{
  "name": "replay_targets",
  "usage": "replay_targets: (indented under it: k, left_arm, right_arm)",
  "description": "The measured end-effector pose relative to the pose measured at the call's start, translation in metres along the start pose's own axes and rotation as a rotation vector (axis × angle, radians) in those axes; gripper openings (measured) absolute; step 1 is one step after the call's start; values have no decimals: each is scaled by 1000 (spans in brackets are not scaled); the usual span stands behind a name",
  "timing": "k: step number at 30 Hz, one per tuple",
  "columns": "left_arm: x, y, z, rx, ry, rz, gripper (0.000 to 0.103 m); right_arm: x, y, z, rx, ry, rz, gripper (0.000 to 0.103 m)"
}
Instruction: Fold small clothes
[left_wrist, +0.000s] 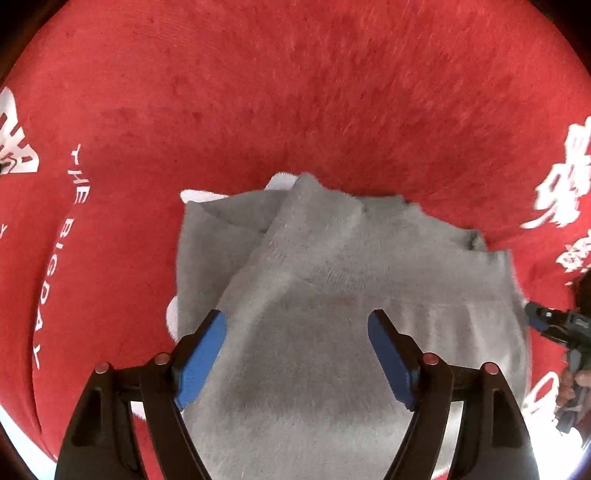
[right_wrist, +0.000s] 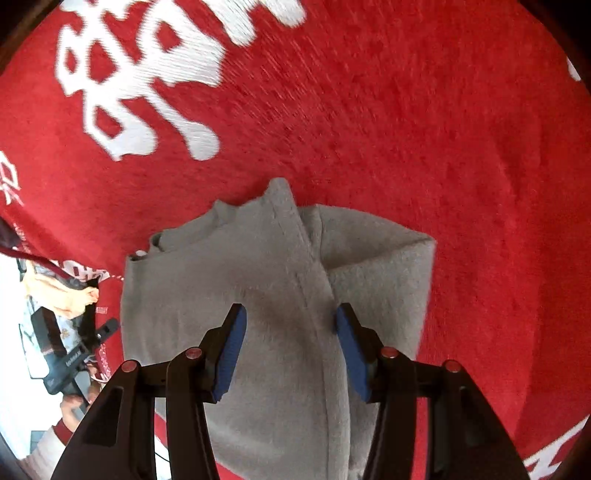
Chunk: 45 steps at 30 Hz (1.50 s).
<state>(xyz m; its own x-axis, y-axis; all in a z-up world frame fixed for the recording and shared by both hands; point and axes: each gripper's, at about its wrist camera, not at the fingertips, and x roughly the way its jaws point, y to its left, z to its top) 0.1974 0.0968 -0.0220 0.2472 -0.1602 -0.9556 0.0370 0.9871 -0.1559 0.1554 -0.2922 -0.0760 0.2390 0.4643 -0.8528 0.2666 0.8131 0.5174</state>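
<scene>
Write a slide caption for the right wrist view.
Right gripper hovers open over a partly folded grey garment on red cloth.

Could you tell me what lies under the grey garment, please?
The grey garment lies on a red cloth with white lettering. White fabric peeks from under its far and left edges in the left wrist view. What that white piece is stays covered.

Both views are bright and evenly lit. Soft dark shadows lie on the grey garment (left_wrist: 332, 295) just ahead of the fingers (left_wrist: 201, 358). The fisheye bends the red cloth (left_wrist: 295, 92) round the garment and blackens the corners. White lettering (right_wrist: 147, 81) beyond the garment smears with motion blur. Blown-out white glare sits at the lower edges.
</scene>
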Motion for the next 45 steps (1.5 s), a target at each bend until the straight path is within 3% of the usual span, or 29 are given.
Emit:
replay_targets:
  k: [1, 3, 6, 8, 15, 17, 19, 20, 27, 29, 33, 34, 35, 37, 38, 40, 45]
  left_arm:
    - [11, -1, 5, -15, 3, 33, 79]
    - [21, -2, 13, -40, -4, 80, 79]
    - [31, 6, 26, -78, -23, 162, 79]
    - [31, 15, 30, -104, -21, 175, 79]
    - [-10, 32, 0, -46, 8, 156, 79]
    - [-24, 44, -22, -55, 44, 116, 79]
    - [-35, 53, -41, -78, 69, 80, 79]
    - [-37, 54, -47, -88, 79, 62, 79]
    - [-46, 71, -93, -113, 123, -23, 79]
    - [-37, 74, -94, -105, 130, -50, 79]
    - [-23, 70, -97, -47, 154, -82, 79]
    - [-20, 69, -98, -33, 164, -104, 73]
    - [-17, 68, -99, -19, 173, -122, 61]
    - [-14, 64, -101, 15, 192, -146, 51]
    - [-15, 63, -102, 46, 181, -160, 31]
    - [-17, 63, -102, 60, 200, -206, 7]
    - [-20, 80, -107, 96, 200, -187, 7]
  right_arm:
    - [8, 2, 3, -9, 29, -15, 31]
    - [11, 6, 7, -26, 43, -45, 7]
    - [2, 9, 13, -72, 5, -92, 6]
    - [5, -4, 17, -54, 22, -132, 6]
    - [-23, 1, -1, -74, 1, -87, 15]
    - [-35, 1, -22, -57, 18, -35, 22]
    - [-48, -1, -51, -35, 40, 0, 46]
    - [-51, -2, -64, -25, 49, 14, 48]
    - [-46, -20, -172, 163, 173, 154, 48]
    - [-31, -22, -184, 214, 165, 155, 48]
    - [-15, -29, -188, 341, 70, 190, 48]
    - [-11, -29, -190, 379, 48, 201, 48]
    - [-8, -32, -193, 436, 19, 223, 48]
    - [-5, -34, -197, 518, -28, 250, 47]
    - [-3, -33, -199, 541, -48, 254, 44]
    - [-2, -25, -195, 527, -52, 200, 8]
    - [-23, 2, -183, 345, -74, 72, 8]
